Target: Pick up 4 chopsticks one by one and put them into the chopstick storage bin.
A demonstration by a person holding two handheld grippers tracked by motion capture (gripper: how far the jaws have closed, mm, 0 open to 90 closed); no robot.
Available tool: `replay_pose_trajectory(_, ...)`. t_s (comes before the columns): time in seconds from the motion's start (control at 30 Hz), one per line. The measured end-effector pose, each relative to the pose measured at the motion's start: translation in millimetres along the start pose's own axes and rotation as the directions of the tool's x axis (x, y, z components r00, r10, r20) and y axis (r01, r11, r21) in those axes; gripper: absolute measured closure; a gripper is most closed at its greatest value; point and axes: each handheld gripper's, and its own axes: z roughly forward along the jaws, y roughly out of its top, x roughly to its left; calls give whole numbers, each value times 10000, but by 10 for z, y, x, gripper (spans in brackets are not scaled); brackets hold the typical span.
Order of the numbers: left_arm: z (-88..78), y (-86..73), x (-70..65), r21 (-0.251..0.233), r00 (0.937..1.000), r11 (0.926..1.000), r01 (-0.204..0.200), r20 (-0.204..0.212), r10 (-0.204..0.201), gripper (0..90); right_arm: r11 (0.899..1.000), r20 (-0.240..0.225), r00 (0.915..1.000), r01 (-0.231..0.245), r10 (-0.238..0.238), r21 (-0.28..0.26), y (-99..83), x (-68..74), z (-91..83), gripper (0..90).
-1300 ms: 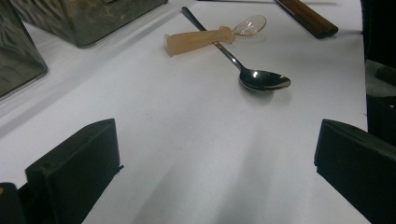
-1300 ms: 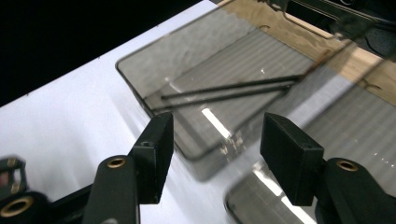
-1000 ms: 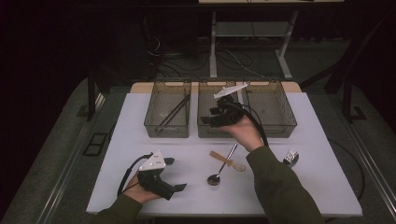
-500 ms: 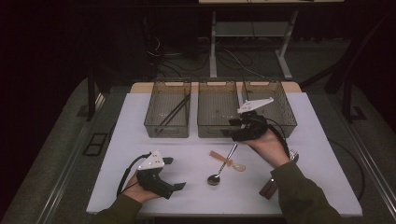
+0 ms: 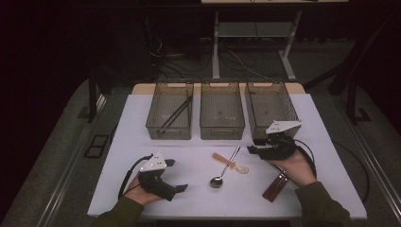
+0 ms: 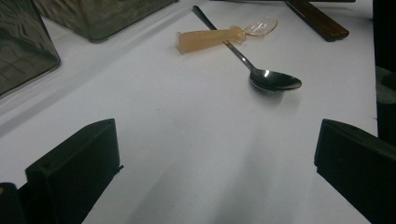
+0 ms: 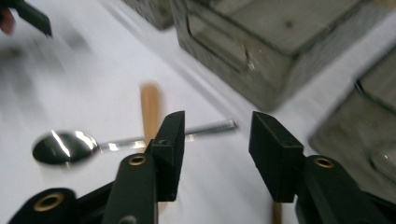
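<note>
1. You are holding the right gripper [image 5: 255,145] near the table's [image 5: 142,137] right edge, its jaws just closing, nothing between them.
2. The metal spoon [image 5: 224,169] is lying near the front edge, crossing a plastic spoon [image 5: 230,163].
3. Your left gripper [image 5: 182,187] is resting spread at the front left.

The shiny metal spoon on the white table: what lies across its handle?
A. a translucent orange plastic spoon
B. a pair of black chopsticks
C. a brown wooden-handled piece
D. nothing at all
A: in the left gripper view the translucent orange plastic spoon rests crosswise on the thin handle of the shiny metal spoon; the high view shows the same crossing on the white table.
</note>
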Motion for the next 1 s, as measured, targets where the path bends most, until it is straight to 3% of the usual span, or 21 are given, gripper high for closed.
replay_pose_trajectory(0.23, -2, 4, -14, 38, 10000, 10000, -85, 1, 85, 0, 9988, 362, 9991, -256, 241, 415, -321, -81, -211, 686)
replay_pose_trajectory(0.47, 2, 5, -17, 23, 9999, 9999, -110, 31, 110, 0, 9952, 670, 9961, -627, 577, 752, -606, -173, -407, 739)
replay_pose_trajectory(0.8, 3, 8, -19, 122, 9998, 9998, -180, -11, 180, 0, 9889, 838, 9930, -925, 831, 1161, -866, -202, -548, 770)
replay_pose_trajectory(1.0, 7, 10, -28, 112, 9998, 9998, -180, -35, 181, 0, 9860, 817, 9928, -978, 873, 1352, -926, -213, -547, 794)
